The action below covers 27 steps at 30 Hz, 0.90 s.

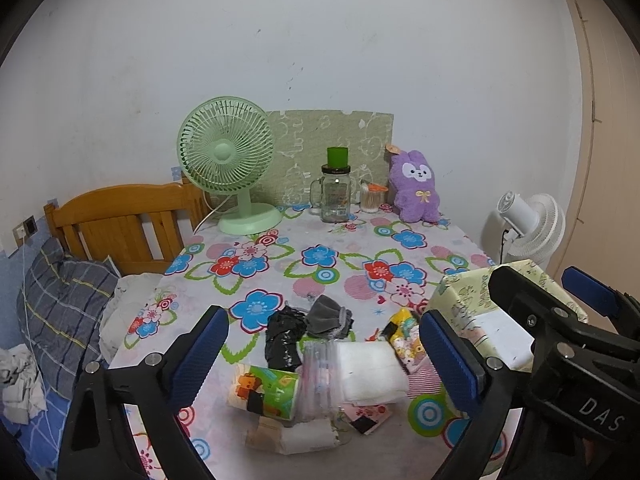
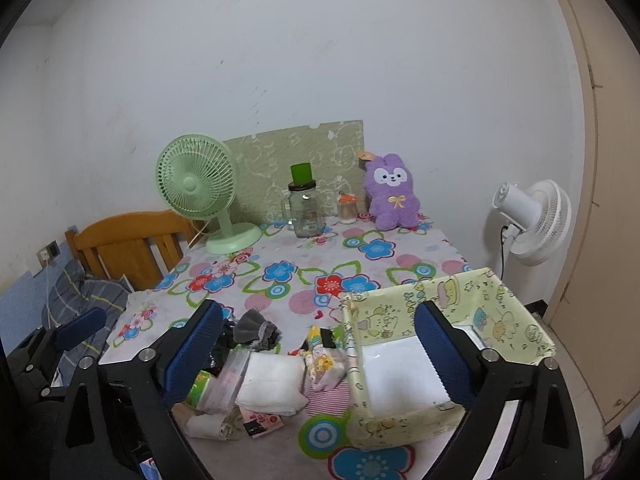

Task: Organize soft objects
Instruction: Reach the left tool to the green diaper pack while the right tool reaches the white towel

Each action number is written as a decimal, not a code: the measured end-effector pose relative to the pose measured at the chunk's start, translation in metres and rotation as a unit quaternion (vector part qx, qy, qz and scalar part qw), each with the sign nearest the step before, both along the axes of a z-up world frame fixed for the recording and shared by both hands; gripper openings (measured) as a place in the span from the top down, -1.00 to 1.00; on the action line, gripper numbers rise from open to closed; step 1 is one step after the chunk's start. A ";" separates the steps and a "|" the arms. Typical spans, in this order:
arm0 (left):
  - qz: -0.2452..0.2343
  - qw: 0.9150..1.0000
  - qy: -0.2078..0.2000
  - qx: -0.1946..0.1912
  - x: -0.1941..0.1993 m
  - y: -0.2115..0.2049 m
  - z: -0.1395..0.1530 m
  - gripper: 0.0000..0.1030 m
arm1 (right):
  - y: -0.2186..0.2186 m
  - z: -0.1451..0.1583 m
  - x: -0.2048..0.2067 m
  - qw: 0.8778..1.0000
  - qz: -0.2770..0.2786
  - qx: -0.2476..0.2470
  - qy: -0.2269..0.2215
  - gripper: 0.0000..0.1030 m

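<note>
Soft pile [image 1: 332, 364] beside box [image 2: 500, 300]; fan [image 1: 226, 160] behind

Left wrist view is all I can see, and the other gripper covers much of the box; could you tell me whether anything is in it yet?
Observer: Nothing that I can see. The box shows only its white floor, though a finger hides part of it.
Operator: Thank you. Is the right gripper holding anything?
Observer: No, the right gripper is open, with nothing between its fingers.
Operator: And what lies nearest the box?
Observer: A striped cloth reaches up to its left wall, just in front of the white folded cloth.
</note>
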<state>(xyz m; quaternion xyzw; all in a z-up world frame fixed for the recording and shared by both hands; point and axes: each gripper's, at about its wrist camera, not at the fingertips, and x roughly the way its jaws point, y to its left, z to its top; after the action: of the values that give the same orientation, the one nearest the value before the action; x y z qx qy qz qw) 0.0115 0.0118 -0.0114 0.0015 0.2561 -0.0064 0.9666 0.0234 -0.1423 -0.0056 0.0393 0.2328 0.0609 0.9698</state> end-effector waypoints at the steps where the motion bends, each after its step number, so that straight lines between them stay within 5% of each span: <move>1: 0.000 1.000 0.002 0.000 0.003 0.002 -0.002 -0.86 | 0.002 -0.002 0.002 1.000 0.001 0.001 0.002 -0.87; 27: 0.013 0.995 0.099 0.003 0.045 0.043 -0.072 -0.74 | 0.060 -0.070 0.049 0.995 0.043 -0.010 0.092 -0.65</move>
<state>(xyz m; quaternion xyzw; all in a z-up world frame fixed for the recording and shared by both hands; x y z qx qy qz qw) 0.0566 0.0545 -0.0838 0.0005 0.3506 0.0067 0.9365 0.0722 -0.0822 -0.0759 0.0246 0.3229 0.0967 0.9412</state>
